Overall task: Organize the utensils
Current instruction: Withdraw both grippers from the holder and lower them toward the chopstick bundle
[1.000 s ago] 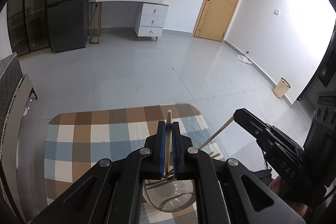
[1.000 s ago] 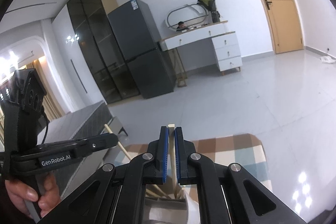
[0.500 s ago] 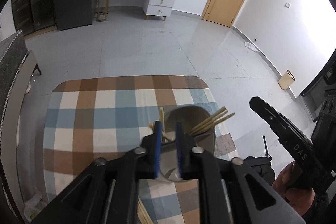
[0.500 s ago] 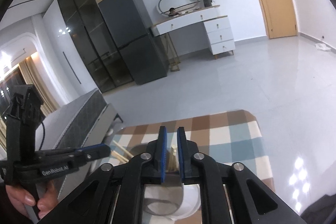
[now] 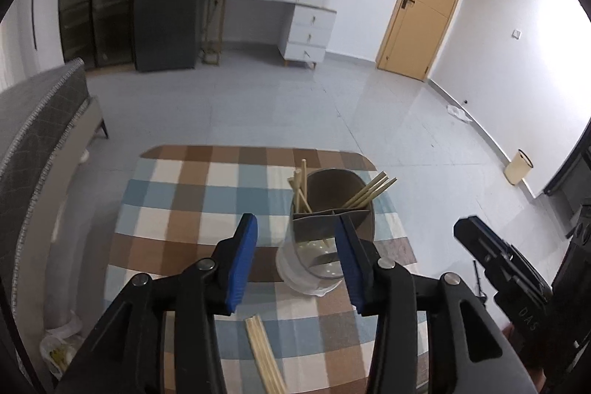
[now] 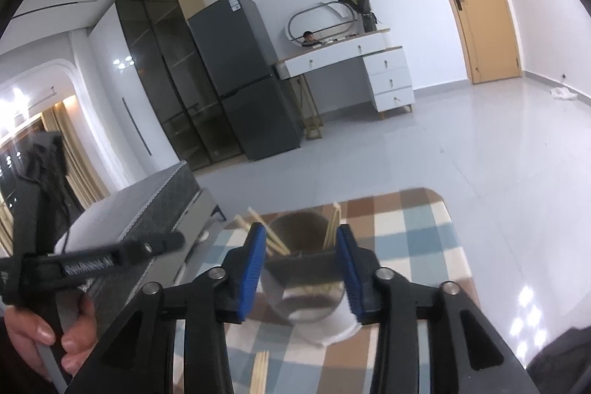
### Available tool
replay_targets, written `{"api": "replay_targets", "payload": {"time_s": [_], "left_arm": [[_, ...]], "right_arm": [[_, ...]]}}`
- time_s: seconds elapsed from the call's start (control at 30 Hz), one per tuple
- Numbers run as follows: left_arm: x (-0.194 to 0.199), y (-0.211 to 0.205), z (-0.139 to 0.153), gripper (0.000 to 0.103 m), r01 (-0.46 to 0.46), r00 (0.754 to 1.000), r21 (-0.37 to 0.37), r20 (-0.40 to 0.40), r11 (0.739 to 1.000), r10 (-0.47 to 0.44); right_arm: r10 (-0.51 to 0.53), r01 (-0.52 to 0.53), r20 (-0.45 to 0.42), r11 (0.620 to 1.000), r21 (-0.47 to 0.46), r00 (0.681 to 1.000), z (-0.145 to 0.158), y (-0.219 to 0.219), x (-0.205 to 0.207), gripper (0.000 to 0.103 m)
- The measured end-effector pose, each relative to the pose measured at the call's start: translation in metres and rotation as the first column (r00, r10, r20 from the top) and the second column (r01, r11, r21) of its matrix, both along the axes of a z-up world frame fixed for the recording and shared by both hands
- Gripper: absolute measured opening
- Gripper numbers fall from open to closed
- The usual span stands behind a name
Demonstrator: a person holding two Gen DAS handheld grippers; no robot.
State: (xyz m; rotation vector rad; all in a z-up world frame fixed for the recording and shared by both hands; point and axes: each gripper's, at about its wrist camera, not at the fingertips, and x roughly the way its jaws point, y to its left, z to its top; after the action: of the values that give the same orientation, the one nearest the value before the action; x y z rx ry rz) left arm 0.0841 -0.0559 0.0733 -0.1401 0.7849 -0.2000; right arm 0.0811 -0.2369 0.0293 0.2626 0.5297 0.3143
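Both claws gape empty: my left claw (image 5: pixel 295 261) and right claw (image 6: pixel 301 272) hover before the holder (image 5: pixel 332 228), while loose chopsticks (image 5: pixel 266 353) lie on the counter (image 5: pixel 177 194) just beneath (pinch one mid-shaft, then lift level).

Left gripper (image 5: pixel 293 255) and right gripper (image 6: pixel 301 266) spread wide.

A second ago each gripper pinched a chopstick; now both jaws stand wide apart and empty. The left gripper (image 5: pixel 295 261) sits back from the holder (image 5: pixel 332 209), which now shows whole, and its stick stands among the chopsticks (image 5: pixel 301 185) inside. The right gripper (image 6: pixel 301 268) now straddles the holder (image 6: pixel 301 257).
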Motion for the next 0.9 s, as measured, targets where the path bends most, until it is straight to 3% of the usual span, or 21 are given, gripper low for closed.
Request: {"api": "replay_targets", "payload": {"time_s": [0.37,0.5,0.57,0.7,0.9], "left_arm": [[-0.039,0.015,-0.017,0.042,-0.044,0.999,0.024,0.023,0.999,0.043],[-0.05,0.023,-0.027,0.045,-0.076,0.997,0.021,0.026,0.997,0.075],[-0.052,0.026,-0.031,0.046,-0.08,0.996,0.029,0.029,0.996,0.079],[-0.061,0.033,-0.039,0.059,-0.105,0.993,0.032,0.047,0.994,0.104],[-0.064,0.043,-0.058,0.064,-0.13,0.991,0.045,0.049,0.991,0.128]], "right_arm": [[0.01,-0.01,0.002,1.0,-0.022,1.0,-0.01,0.02,-0.042,0.054],[-0.022,0.023,0.02,0.999,-0.043,1.0,-0.012,0.026,-0.055,0.072],[-0.027,0.028,0.027,0.999,-0.042,0.999,-0.014,0.027,-0.059,0.073],[-0.025,0.025,0.016,0.998,-0.051,1.0,-0.02,0.033,-0.063,0.074],[-0.034,0.034,0.001,0.996,-0.088,0.999,-0.047,0.042,-0.073,0.076]]}}
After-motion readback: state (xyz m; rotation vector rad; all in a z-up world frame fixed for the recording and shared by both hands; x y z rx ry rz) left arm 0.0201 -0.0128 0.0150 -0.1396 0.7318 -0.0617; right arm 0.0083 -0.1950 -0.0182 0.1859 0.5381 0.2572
